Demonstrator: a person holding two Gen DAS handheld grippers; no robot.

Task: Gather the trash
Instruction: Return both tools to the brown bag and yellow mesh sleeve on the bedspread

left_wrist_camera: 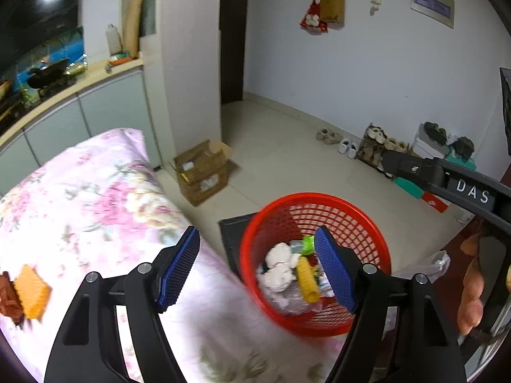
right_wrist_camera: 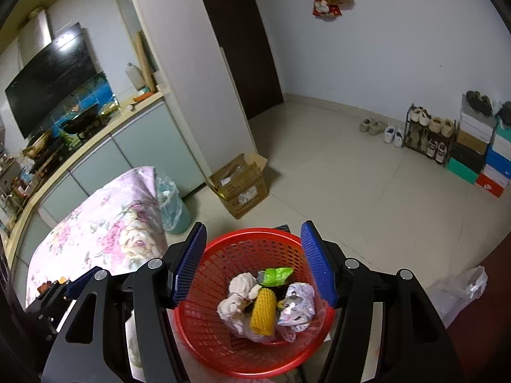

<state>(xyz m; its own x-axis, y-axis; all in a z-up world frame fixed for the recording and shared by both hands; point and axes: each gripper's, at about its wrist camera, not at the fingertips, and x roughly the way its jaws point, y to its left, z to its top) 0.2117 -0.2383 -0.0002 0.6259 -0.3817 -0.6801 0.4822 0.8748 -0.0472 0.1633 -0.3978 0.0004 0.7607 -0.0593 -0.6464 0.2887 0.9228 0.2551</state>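
We take the red basket [left_wrist_camera: 314,263] as our landmark. Far to the left of it, on the flowered tablecloth [left_wrist_camera: 95,198], lie an orange sponge-like piece [left_wrist_camera: 32,290] and a brown wrapper [left_wrist_camera: 8,296], touching each other. These seem to be the trash not yet collected. Our left gripper [left_wrist_camera: 257,268] stands wide open and holds nothing; the two pieces lie to its left and a little nearer to us, so we judge the left hand must turn leftward. The long side of the orange piece runs obliquely. Over the basket, our right gripper [right_wrist_camera: 252,261] is also fully open and empty, well apart from those pieces. Inside the basket are white tissue [right_wrist_camera: 238,300], a yellow foam net [right_wrist_camera: 262,311] and a green wrapper [right_wrist_camera: 276,275].
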